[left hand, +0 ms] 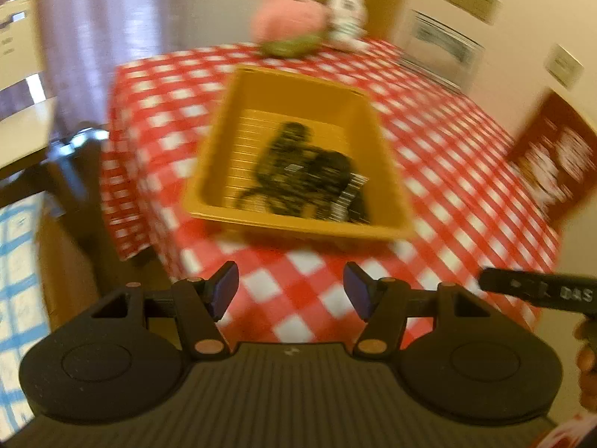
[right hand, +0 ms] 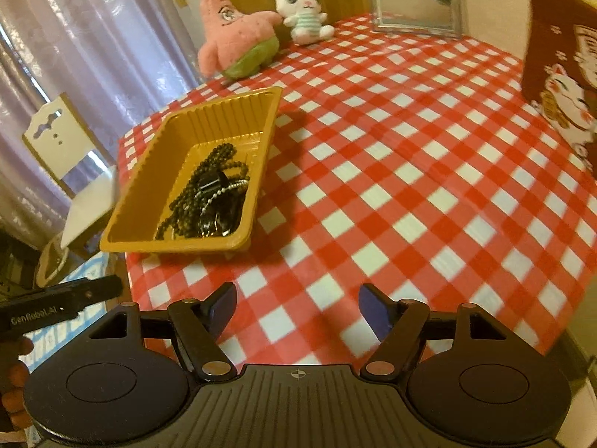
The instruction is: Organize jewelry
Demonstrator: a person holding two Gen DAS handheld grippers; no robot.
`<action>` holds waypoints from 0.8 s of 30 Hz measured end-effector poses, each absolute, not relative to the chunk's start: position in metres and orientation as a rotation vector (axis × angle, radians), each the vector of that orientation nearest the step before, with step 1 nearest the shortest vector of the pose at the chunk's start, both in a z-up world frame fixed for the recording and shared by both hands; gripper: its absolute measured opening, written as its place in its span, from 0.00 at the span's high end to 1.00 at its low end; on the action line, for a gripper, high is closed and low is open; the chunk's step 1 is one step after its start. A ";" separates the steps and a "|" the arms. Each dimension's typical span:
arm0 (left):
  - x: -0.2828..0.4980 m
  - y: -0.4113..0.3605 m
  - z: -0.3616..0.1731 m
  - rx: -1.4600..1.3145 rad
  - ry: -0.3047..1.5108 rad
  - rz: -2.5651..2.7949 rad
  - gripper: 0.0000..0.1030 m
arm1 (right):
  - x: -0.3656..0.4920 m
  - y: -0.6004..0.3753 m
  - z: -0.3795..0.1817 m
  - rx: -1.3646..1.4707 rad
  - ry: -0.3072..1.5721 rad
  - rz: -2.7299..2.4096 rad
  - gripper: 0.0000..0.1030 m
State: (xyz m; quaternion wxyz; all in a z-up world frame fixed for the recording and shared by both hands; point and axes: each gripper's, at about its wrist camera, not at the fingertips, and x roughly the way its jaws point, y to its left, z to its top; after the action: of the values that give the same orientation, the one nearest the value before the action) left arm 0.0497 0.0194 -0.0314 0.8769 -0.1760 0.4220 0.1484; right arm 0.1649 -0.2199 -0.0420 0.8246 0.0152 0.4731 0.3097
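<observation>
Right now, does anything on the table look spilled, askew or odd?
Nothing spilled. The necklaces lie in one tangled heap inside the yellow tray, which sits skewed near the table's edge.

A shallow golden-yellow plastic tray (right hand: 149, 201) sits flat ahead and left of the right claw (right hand: 297, 308), well apart. A tangle of black bead chains (right hand: 209, 194) and one silvery chain lies heaped inside.
</observation>
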 end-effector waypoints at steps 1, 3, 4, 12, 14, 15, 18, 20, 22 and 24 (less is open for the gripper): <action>0.051 0.017 -0.030 -0.353 0.890 0.284 0.42 | 0.158 -0.221 -0.039 0.041 1.007 0.642 0.30; 0.048 0.010 -0.024 -0.321 0.899 0.231 0.42 | 0.146 -0.221 -0.036 0.057 1.019 0.613 0.30; 0.047 0.007 -0.022 -0.303 0.899 0.207 0.42 | 0.139 -0.222 -0.035 0.068 1.028 0.599 0.30; 0.015 0.002 -0.010 -0.233 0.891 0.108 0.42 | 0.086 -0.222 -0.026 0.101 1.026 0.497 0.30; 0.008 0.003 -0.009 -0.227 0.893 0.089 0.42 | 0.076 -0.222 -0.023 0.108 1.014 0.484 0.30; 0.004 0.003 -0.008 -0.224 0.893 0.077 0.42 | 0.070 -0.222 -0.020 0.111 1.007 0.478 0.30; -0.004 0.004 -0.006 -0.214 0.892 0.046 0.42 | 0.058 -0.219 -0.015 0.113 0.996 0.475 0.30; -0.009 0.003 -0.004 -0.204 0.886 0.033 0.42 | 0.051 -0.215 -0.013 0.114 0.986 0.471 0.30; -0.012 0.004 -0.003 -0.198 0.883 0.020 0.42 | 0.045 -0.212 -0.011 0.112 0.981 0.471 0.30; -0.014 0.005 -0.001 -0.192 0.880 0.011 0.42 | 0.041 -0.208 -0.010 0.106 0.976 0.471 0.30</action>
State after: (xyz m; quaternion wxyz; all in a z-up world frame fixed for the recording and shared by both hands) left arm -0.0144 0.0048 -0.0012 0.9003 -0.0929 0.4252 0.0053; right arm 0.0408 -0.2081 -0.0097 0.8554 0.0502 0.4642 0.2241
